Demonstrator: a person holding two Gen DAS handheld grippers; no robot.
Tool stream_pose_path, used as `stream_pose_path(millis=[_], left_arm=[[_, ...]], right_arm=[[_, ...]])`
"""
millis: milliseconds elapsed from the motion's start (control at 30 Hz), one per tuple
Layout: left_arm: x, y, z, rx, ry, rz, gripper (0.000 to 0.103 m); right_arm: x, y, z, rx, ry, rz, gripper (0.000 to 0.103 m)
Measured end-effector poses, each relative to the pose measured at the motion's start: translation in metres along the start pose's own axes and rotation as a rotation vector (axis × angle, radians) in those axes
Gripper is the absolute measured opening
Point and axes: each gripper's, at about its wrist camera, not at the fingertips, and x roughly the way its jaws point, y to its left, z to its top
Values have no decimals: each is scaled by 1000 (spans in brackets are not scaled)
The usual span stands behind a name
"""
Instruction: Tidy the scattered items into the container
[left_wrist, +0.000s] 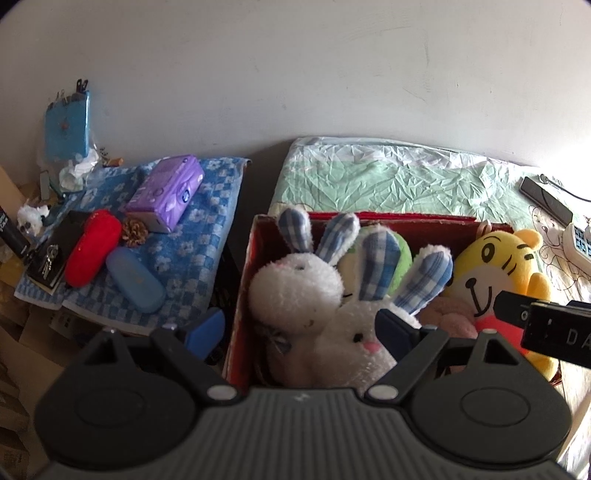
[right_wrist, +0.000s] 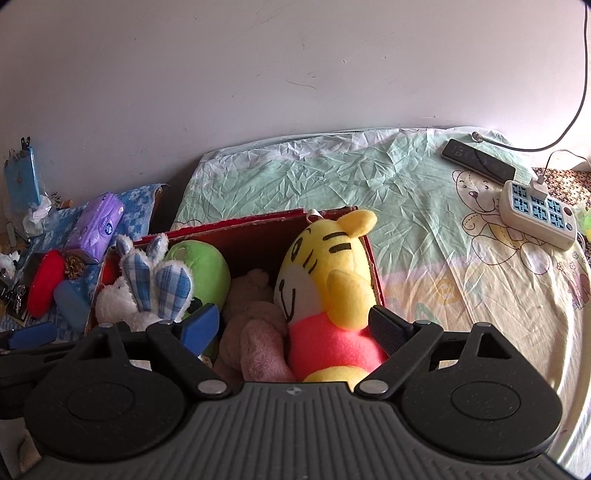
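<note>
A red cardboard box (left_wrist: 406, 218) (right_wrist: 258, 221) sits on the bed and holds several plush toys: two white rabbits with blue checked ears (left_wrist: 299, 288) (right_wrist: 147, 280), a green plush (right_wrist: 203, 273), a pink-brown plush (right_wrist: 255, 332) and a yellow tiger in a pink shirt (left_wrist: 491, 273) (right_wrist: 325, 280). My left gripper (left_wrist: 299, 332) is open and empty above the box's near left side, over the rabbits. My right gripper (right_wrist: 295, 326) is open with its jaws either side of the tiger and the pink plush, not gripping them. The right gripper's finger shows in the left wrist view (left_wrist: 517, 310).
A side table with a blue checked cloth (left_wrist: 199, 236) stands left of the bed, carrying a purple tissue pack (left_wrist: 166, 192), a red pouch (left_wrist: 92, 254), a blue case (left_wrist: 135, 284) and a pine cone (left_wrist: 135, 230). A phone (right_wrist: 478, 160) and a power strip (right_wrist: 537, 210) lie on the bed sheet (right_wrist: 369, 177) at the right.
</note>
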Motion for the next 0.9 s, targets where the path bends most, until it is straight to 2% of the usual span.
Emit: stream_pose_path(millis=[267, 900], left_arm=[[9, 3, -2, 2, 35, 1, 88], [-2, 13, -15, -20, 56, -2, 88]], right_arm=[[0, 9, -6, -23, 6, -13, 90], [-4, 16, -16, -53, 7, -34, 90]])
